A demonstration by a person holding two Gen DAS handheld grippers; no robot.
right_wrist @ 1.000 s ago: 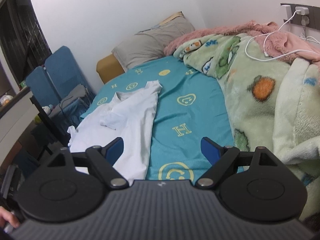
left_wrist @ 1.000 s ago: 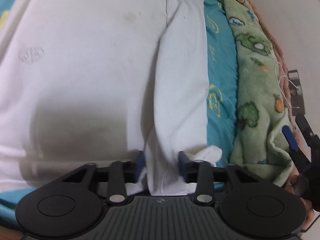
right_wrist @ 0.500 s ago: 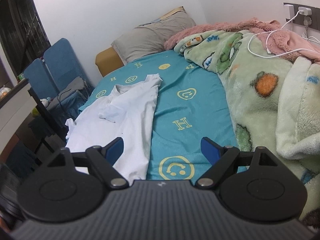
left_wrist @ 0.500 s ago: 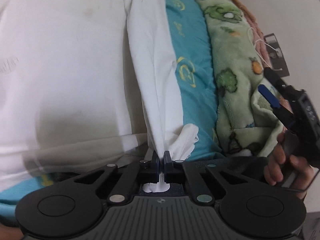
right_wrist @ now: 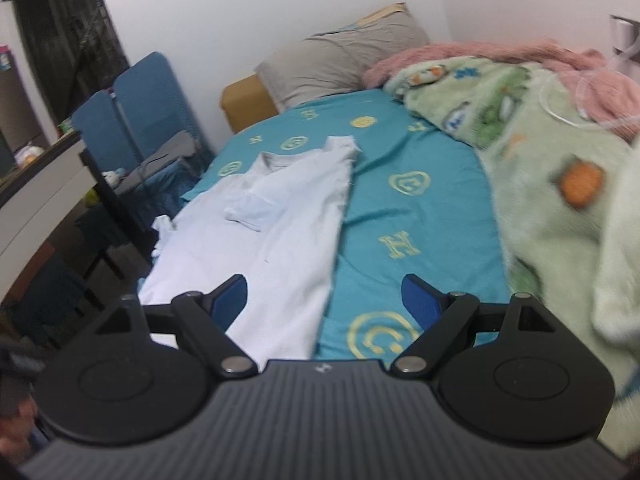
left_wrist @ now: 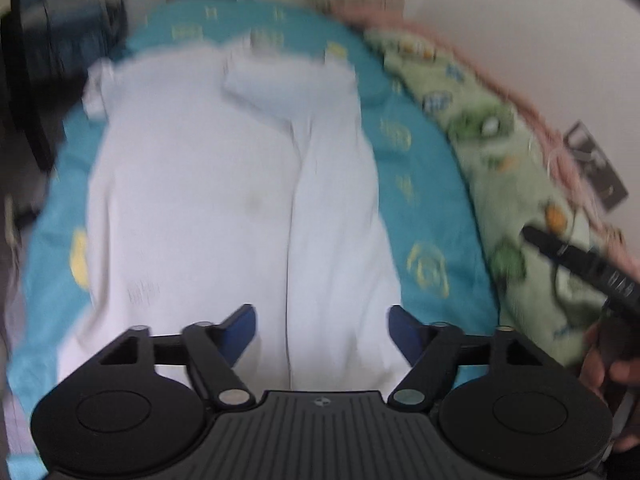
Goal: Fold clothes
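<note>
A white shirt [left_wrist: 224, 200] lies flat on the teal bed sheet [left_wrist: 416, 184], its right side folded inward as a long strip [left_wrist: 336, 200] with the sleeve tucked across the chest. My left gripper [left_wrist: 322, 326] is open and empty, held above the shirt's bottom hem. The shirt also shows in the right wrist view [right_wrist: 280, 216], left of centre. My right gripper [right_wrist: 324, 300] is open and empty, above the shirt's lower right edge and the teal sheet [right_wrist: 416, 208]. The right gripper's body [left_wrist: 580, 260] appears at the right of the left wrist view.
A green patterned blanket [right_wrist: 552, 168] and pink blanket [right_wrist: 480, 56] are piled along the bed's right side by the wall. A grey pillow [right_wrist: 332, 64] lies at the head. Blue chairs [right_wrist: 136, 120] and a dark desk [right_wrist: 48, 184] stand left of the bed.
My left gripper closed on the folded strip's hem, then let it go and opened wide. It pulled back and up, so the whole shirt is in view. The right gripper stayed open.
</note>
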